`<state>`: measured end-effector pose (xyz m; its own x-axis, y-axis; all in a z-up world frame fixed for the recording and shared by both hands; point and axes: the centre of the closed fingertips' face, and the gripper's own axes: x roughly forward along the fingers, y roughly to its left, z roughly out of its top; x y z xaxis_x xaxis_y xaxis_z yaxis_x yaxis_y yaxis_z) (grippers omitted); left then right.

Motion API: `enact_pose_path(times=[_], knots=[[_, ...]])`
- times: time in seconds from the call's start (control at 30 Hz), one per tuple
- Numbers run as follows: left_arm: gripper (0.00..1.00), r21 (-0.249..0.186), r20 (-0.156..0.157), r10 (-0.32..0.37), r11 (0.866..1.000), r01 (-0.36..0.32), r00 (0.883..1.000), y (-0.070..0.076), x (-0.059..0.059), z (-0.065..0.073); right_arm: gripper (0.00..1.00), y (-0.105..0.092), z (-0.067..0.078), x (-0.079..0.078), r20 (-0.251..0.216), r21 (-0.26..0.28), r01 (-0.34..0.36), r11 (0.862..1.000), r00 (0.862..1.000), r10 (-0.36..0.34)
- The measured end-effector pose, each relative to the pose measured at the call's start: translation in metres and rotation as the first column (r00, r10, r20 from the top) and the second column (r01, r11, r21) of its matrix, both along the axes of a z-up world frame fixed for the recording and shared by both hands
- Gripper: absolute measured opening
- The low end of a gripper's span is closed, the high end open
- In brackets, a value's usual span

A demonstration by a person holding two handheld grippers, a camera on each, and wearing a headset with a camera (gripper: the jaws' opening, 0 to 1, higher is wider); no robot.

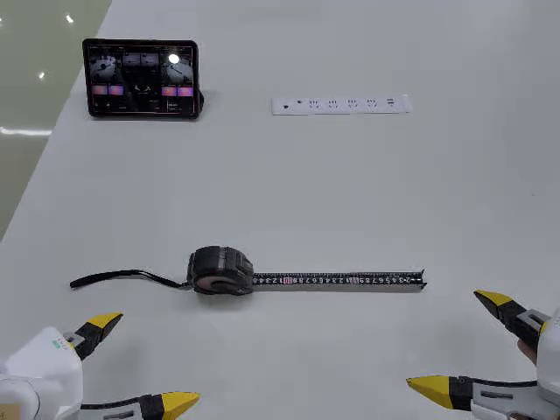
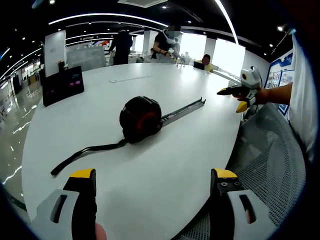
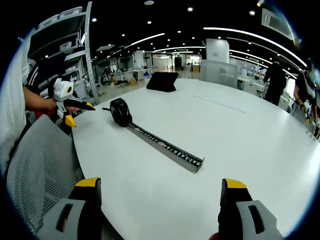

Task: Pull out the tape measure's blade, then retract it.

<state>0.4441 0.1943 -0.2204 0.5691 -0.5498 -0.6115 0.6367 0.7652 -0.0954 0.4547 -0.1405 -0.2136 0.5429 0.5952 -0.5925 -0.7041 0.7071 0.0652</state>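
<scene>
On the left, the left gripper with yellow-tipped black jaws point(image 1: 144, 360) hangs low over the big white table point(image 1: 350, 192). Its jaws are wide open and hold nothing. It is near the thin black wrist strap point(image 1: 114, 279) but does not touch it.

The strap lies flat and leads to the round black tape measure case with a reddish side point(image 1: 220, 270). The case sits on the table, in the middle of the near part. Far behind it, a dark tablet with a lit screen point(image 1: 142, 77) stands near the far left edge.

A long dark blade with small white numbers point(image 1: 337, 280) runs out of the case to the right. It lies flat on the table, and its little end hook point(image 1: 423, 280) marks the tip. Far behind the blade lies a white power strip point(image 1: 341, 105).

On the right, the right gripper with the same yellow tips point(image 1: 461, 341) waits near the end hook, not touching it. Its jaws are wide open and empty too.

The blade is already out, so I think the pulling part is done. The going-back part is next. No gripper holds the blade out, so a lock is probably on. I think the left gripper needs to pinch the case to keep it from sliding. Then the lock must be let go, or the right gripper must guide the blade in slowly so it does not snap back.
</scene>
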Motion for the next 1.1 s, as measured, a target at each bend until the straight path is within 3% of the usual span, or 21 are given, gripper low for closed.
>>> enact_pose_path(times=[0.3, 0.8, 1.1], knots=[[0.92, 0.001, 0.018, 0.002, 1.000, -0.002, 1.000, 0.001, 0.011, 0.004, 0.98, 0.002, 0.001, 0.006, 0.002, -0.005, -0.014, 1.000, 1.000, 0.014], [0.92, -0.010, 0.010, 0.010, 1.000, -0.010, 1.000, -0.004, 0.011, 0.007, 0.97, 0.006, 0.000, 0.011, -0.011, -0.010, -0.051, 0.999, 0.999, 0.051], [0.92, -0.014, 0.014, 0.018, 1.000, -0.018, 1.000, -0.003, 0.013, 0.010, 0.97, 0.009, 0.008, 0.018, -0.005, -0.010, -0.065, 0.998, 0.998, 0.065]])
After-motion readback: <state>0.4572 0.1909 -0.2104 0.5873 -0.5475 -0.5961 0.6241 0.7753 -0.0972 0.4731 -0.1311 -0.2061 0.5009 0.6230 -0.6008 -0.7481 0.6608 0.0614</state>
